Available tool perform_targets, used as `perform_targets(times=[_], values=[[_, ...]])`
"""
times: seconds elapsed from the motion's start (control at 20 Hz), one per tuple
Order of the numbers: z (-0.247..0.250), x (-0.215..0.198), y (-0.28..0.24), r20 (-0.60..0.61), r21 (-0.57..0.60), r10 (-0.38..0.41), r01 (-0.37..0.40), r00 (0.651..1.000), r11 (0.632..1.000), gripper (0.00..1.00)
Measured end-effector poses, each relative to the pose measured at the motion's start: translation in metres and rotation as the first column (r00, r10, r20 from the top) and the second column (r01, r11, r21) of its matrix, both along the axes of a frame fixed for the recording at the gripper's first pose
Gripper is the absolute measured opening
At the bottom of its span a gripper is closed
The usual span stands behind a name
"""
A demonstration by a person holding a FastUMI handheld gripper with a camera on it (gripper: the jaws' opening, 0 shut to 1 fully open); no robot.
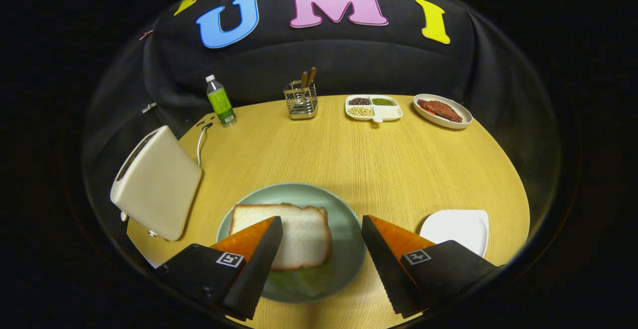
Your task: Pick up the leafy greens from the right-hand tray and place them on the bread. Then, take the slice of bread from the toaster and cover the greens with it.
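Observation:
A slice of white bread lies on top of the leafy greens on a pale green plate. Green leaf edges stick out from under the slice on its near side and a little on its far side. My gripper hangs open above the plate, nothing between its fingers. The left finger overlaps the near left part of the bread in view; the right finger stands over the plate's right rim. A white toaster stands to the left of the plate, its slot showing no bread. A white square tray lies bare to the right.
The round wooden table carries, along its far side, a green bottle, a wire cutlery holder, a divided dish of beans and an oval plate with meat. The toaster's white cord runs behind it.

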State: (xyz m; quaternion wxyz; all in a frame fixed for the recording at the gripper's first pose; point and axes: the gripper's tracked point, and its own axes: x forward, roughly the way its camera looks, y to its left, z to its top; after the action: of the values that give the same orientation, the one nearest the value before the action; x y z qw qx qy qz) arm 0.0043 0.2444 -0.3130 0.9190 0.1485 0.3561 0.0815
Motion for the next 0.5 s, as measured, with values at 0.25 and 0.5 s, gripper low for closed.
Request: perform_targets(times=[0.25, 0.5], values=[[0.063, 0.01, -0.016, 0.118, -0.01, 0.008, -0.007, 0.993, 1.0, 0.99], [0.126, 0.013, -0.031, 0.229, -0.069, 0.052, -0.037, 0.972, 0.997, 0.99]])
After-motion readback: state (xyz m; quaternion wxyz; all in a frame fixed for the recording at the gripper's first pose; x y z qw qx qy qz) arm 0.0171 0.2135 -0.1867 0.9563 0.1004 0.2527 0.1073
